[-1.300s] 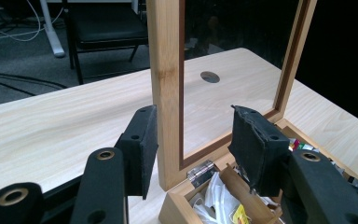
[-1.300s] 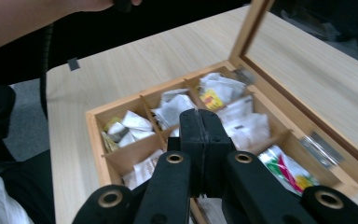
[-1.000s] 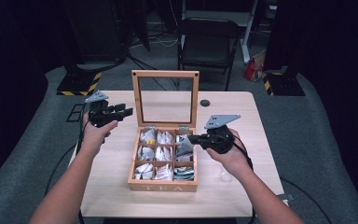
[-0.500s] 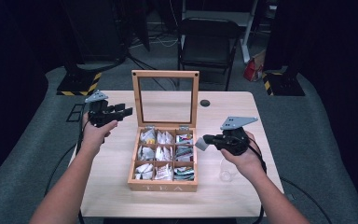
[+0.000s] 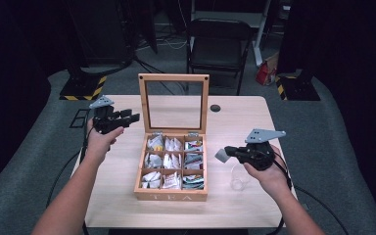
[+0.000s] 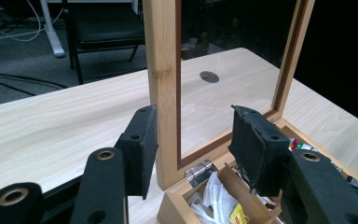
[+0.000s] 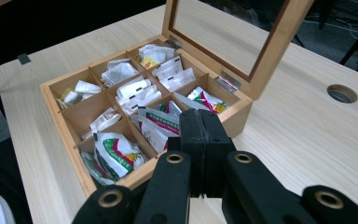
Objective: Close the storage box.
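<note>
Jaws of the right gripper [image 5: 226,154] are pressed flat together in the right gripper view, and in the high view a small grey tea bag [image 5: 221,155] sticks out at their tip, pinched between them and held in the air just right of the wooden tea box [image 5: 171,196]. The packet hangs clear of the box's right wall, over bare table [image 5: 240,125], and the person's right hand [image 5: 267,169] grips the tool from the near right. A clear glass [image 5: 238,177] stands on the table just near and right of the packet, beside that hand. The box sits in the middle of the table, its glass-paned lid [image 5: 174,104] standing upright at the far side, and its nine compartments hold paper tea packets: white ones in the left and middle columns, green and red printed ones in the right column. The left gripper [image 5: 132,117] is held up at the left of the box, near the lid's left edge; in the left gripper view its jaws stand wide apart with nothing between them, the lid's wooden post showing through the gap and the hinge corner of the box just below. A round cable hole [image 5: 216,107] lies in the tabletop to the right of the lid.
</note>
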Action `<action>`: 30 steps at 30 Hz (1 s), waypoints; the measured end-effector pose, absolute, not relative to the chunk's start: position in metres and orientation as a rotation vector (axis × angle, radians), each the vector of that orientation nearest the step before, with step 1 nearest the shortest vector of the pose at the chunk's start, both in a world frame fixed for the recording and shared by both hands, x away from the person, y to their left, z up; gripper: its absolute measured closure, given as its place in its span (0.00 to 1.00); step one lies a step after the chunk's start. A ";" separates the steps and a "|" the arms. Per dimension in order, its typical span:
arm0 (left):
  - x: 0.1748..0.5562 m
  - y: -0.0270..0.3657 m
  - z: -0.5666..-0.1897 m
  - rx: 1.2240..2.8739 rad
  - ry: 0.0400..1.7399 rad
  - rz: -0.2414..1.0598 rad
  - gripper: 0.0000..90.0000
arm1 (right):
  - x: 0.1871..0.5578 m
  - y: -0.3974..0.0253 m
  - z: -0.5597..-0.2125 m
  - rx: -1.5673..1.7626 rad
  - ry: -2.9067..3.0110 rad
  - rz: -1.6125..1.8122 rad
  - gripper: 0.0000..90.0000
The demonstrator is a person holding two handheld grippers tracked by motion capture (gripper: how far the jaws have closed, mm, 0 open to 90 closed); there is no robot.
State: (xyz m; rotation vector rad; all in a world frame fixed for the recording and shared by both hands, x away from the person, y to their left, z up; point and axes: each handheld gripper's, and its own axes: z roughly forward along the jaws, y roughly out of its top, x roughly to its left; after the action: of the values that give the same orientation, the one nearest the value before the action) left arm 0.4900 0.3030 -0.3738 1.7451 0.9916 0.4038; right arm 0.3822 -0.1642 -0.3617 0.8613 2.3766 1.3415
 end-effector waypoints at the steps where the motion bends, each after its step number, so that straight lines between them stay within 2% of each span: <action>1: 0.490 0.303 -0.374 1.746 0.990 0.404 0.56 | 0.381 -0.166 -0.362 0.855 2.371 1.335 1.00; 30: 0.489 0.303 -0.373 1.742 0.992 0.409 0.56 | 0.350 -0.209 -0.377 0.964 2.302 1.287 1.00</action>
State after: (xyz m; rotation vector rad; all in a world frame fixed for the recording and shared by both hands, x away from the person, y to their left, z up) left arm 0.4890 0.3027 -0.3735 1.7416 0.9919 0.4092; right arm 0.3504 -0.2086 -0.3774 0.9638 2.3020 1.2874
